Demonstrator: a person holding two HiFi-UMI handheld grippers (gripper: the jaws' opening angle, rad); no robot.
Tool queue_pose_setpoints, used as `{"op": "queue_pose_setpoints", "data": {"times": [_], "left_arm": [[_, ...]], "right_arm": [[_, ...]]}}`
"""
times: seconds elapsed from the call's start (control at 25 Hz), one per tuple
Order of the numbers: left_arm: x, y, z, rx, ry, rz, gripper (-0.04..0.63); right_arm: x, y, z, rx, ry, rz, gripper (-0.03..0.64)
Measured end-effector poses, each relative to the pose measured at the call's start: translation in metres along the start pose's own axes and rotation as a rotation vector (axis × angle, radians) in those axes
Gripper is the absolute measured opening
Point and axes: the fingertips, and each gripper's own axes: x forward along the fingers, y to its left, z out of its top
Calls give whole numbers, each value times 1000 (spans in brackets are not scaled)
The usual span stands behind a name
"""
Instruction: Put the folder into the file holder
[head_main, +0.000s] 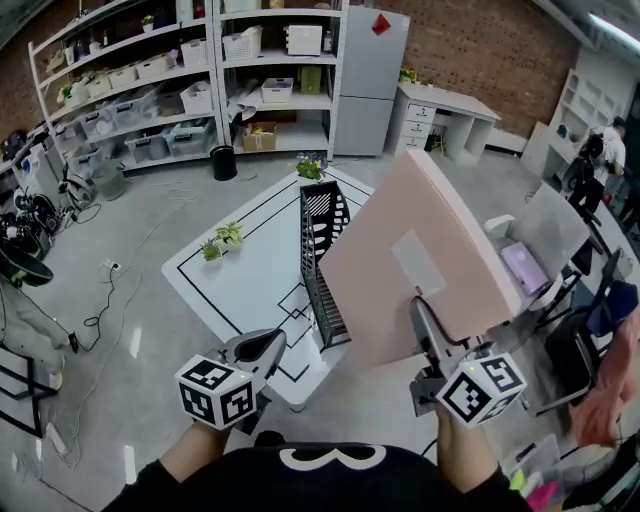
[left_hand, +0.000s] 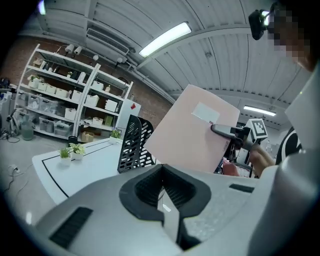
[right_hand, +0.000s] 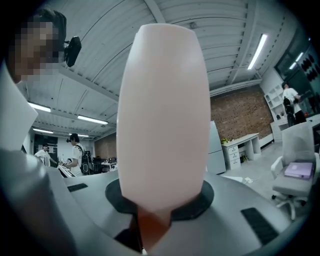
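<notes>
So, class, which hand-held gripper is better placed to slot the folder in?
Right. The right hand-held gripper is clamped on the pink folder, raised beside the black file holder; the left hand-held gripper is shut and empty.

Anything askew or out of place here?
Nothing damaged or spilled. The pink folder hangs tilted in the right gripper, not yet in the file holder, which stands upright on the table.

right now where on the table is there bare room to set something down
Bare tabletop between the potted plants and the file holder, and near the left gripper. Crowded on the holder's right, under the folder in the right gripper.
</notes>
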Motion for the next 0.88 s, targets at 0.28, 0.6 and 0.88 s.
{"op": "queue_pose_setpoints", "data": {"times": [0.28,0.6,0.88], "left_arm": [[17,39,27,42,22,-84,6],[27,85,43,60,36,-153,6],[37,108,57,61,23,-197,6]], "right_arm": [[42,3,1,-15,-20,-97,123],[94,17,-5,-52,-17,-159,123],[121,20,-14,-82,-19,-180,123]]}}
